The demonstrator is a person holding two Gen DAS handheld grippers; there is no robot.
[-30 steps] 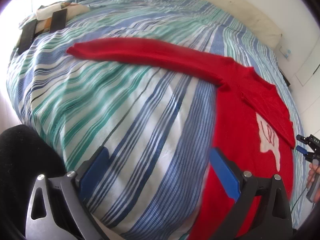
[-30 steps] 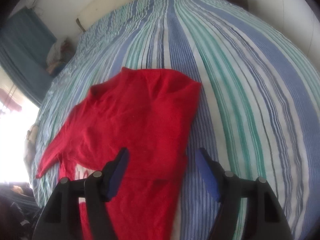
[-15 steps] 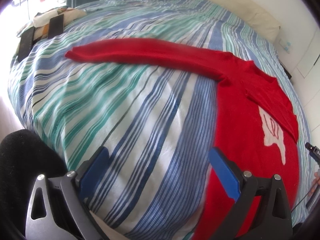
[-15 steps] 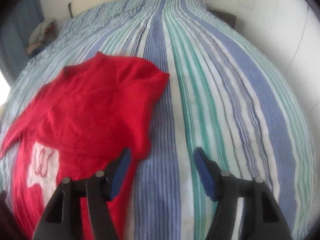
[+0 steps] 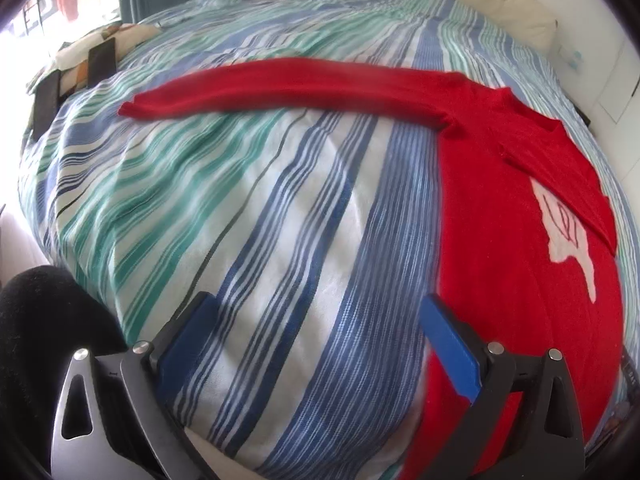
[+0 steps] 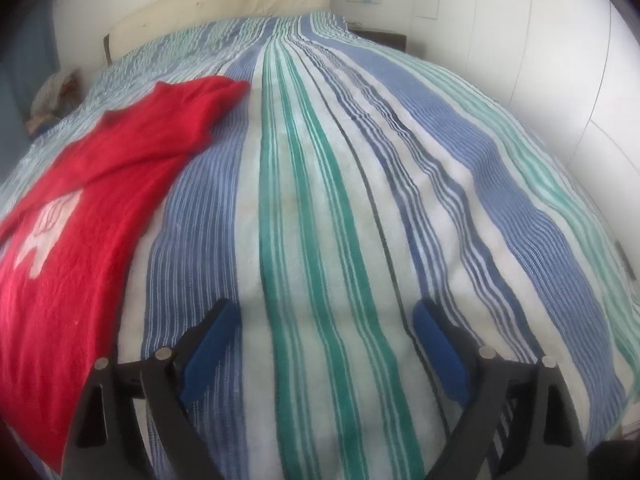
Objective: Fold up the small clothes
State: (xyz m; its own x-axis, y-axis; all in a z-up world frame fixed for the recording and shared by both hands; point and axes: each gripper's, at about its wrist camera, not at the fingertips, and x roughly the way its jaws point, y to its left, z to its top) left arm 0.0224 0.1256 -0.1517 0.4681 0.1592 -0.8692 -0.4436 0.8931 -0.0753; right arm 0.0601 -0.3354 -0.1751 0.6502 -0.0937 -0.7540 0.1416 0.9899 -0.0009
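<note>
Red sweater (image 5: pixel 500 208) lying flat on the striped bedspread (image 5: pixel 260 220); its white chest patch (image 5: pixel 568 236) bears thin red marks too small to read. 1 sleeve (image 5: pixel 280 88) extends straight out from the sweater body. Left gripper (image 5: pixel 320 344): jaws spread wide, nothing between them, poised over bare bedspread just beside the sweater's hem. Right gripper (image 6: pixel 324 352): jaws opening, empty, over bedspread beside the sweater (image 6: pixel 80 208). Cream headboard (image 6: pixel 216 4) and white walls lie beyond the sweater.
</note>
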